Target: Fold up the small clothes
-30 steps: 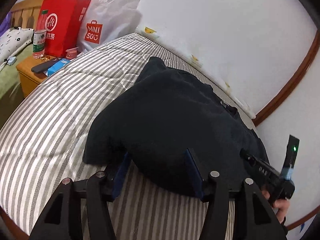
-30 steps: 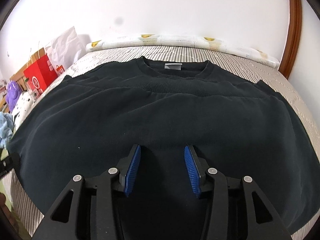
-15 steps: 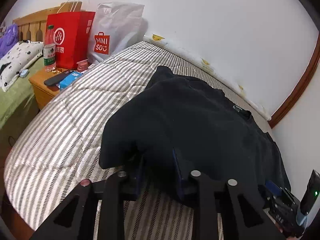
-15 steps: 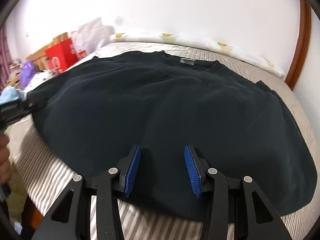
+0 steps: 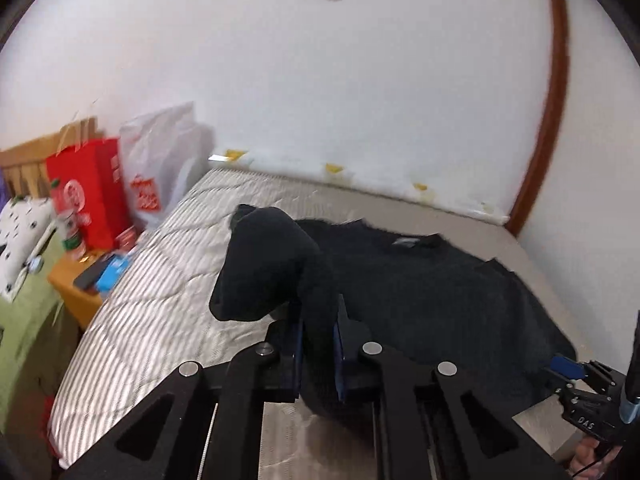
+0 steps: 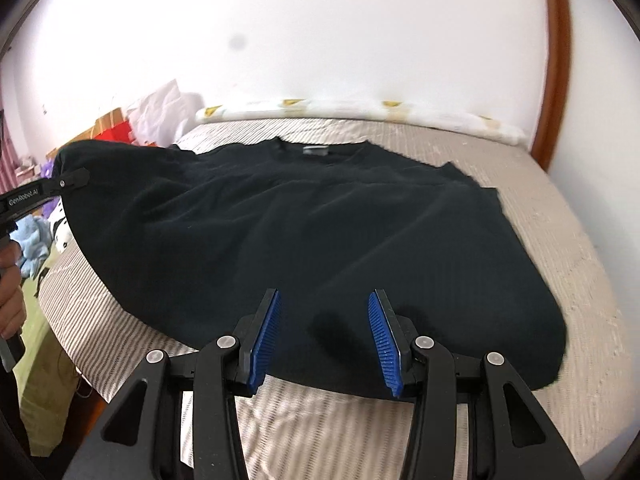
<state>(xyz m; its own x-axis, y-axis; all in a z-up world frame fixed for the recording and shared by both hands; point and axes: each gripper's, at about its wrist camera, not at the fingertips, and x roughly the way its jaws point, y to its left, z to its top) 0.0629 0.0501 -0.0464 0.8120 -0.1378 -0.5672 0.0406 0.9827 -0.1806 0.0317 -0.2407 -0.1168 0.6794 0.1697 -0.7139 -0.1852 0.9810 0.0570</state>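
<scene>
A black sweatshirt (image 6: 320,216) lies spread on the striped bed (image 6: 560,208), collar and label toward the wall. My left gripper (image 5: 318,344) is shut on the sweatshirt's left edge and holds that part lifted off the bed; the raised fabric (image 5: 264,268) bulges above the mattress. In the right wrist view the left gripper (image 6: 66,182) shows at the far left with the cloth draped from it. My right gripper (image 6: 324,332) is open, its blue pads over the sweatshirt's near hem, holding nothing.
A red paper bag (image 5: 90,196) and a white plastic bag (image 5: 160,160) stand by the head of the bed. A wooden nightstand (image 5: 76,292) holds a phone and small items. The white wall (image 5: 360,100) runs along the bed's far side.
My left gripper has shut on the sweatshirt's left edge and lifted it up. My right gripper has drawn back toward the near hem and stayed open.
</scene>
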